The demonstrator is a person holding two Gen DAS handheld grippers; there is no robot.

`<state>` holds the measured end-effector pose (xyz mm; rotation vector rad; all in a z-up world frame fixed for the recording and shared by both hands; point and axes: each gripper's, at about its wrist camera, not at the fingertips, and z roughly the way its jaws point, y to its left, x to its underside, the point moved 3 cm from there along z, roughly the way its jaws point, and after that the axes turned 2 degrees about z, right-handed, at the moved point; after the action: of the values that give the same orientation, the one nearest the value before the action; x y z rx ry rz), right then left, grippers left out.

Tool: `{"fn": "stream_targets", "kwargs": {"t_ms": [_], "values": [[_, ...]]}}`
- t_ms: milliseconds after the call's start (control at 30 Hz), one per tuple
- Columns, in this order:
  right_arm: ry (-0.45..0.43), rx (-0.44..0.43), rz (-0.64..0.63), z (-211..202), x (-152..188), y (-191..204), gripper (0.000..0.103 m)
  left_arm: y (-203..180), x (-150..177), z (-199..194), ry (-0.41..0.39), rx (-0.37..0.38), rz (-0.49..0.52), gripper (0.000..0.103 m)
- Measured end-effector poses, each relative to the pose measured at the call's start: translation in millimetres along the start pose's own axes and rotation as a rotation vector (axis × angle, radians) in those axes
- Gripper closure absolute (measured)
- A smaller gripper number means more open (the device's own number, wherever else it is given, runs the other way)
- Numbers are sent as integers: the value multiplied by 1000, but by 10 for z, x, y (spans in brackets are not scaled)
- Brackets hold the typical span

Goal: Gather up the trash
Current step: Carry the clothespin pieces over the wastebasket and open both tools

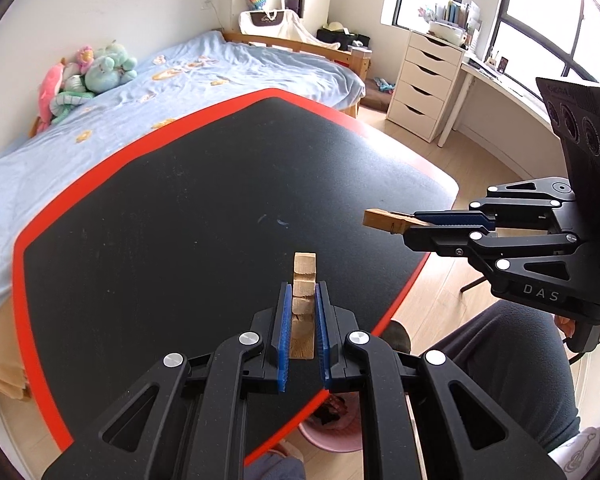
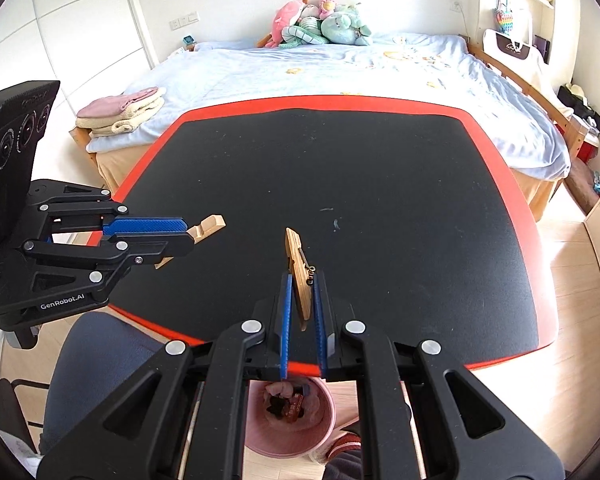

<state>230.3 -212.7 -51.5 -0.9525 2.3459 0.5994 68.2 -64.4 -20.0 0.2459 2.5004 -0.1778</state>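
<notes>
My left gripper [image 1: 303, 294] is shut on a pale wooden clothespin half [image 1: 303, 280], held above the black table with red rim [image 1: 100, 168]; it also shows in the right wrist view [image 2: 210, 226]. My right gripper [image 2: 300, 280] is shut on a darker wooden clothespin piece with a metal spring [image 2: 298, 268], seen from the left wrist view at right [image 1: 384, 221]. A pink trash bin [image 2: 324, 428] with dark scraps inside stands on the floor below the table's near edge, under both grippers.
A bed with blue sheet [image 2: 340, 68] and plush toys [image 2: 320, 24] lies beyond the table. Folded towels [image 2: 124, 112] sit on its corner. A white drawer unit [image 1: 424, 84] and desk stand by the window. The person's knees are below.
</notes>
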Motion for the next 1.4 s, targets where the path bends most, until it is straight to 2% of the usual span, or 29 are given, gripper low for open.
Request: {"fn": "stream_targets", "kwargs": {"t_ms": [367, 633, 800, 1000, 1033, 1067, 1100, 1133, 1167, 1200, 1267, 1400], "values": [[2, -22, -9, -459, 630, 202, 93, -325, 440, -174, -8, 14, -53, 91], [58, -44, -5, -469, 1024, 290, 93, -510, 730, -128, 35, 46, -63, 91], [86, -56, 4, -421, 1162, 300, 93, -595, 838, -101, 53, 60, -52, 91], [90, -75, 9, -406, 1168, 296, 92, -625, 835, -113, 57, 62, -40, 90], [89, -74, 9, -405, 1164, 294, 91, -611, 822, -118, 52, 59, -41, 85], [89, -70, 10, -400, 1162, 294, 87, -589, 812, -120, 47, 55, -47, 63], [91, -62, 14, -391, 1160, 279, 64, -571, 817, -130, 37, 45, -58, 46], [89, -49, 18, -388, 1161, 250, 30, -553, 808, -152, 17, 41, -68, 15], [82, -42, 25, -392, 1172, 218, 19, -543, 803, -178, -4, 34, -72, 10], [70, -46, 36, -402, 1170, 201, 14, -534, 802, -177, -1, 19, -70, 10], [76, -40, 44, -387, 1179, 182, 11, -502, 811, -154, 15, -15, -72, 9], [85, -32, 65, -352, 1204, 146, 10, -485, 832, -150, 20, -14, -89, 8]]}}
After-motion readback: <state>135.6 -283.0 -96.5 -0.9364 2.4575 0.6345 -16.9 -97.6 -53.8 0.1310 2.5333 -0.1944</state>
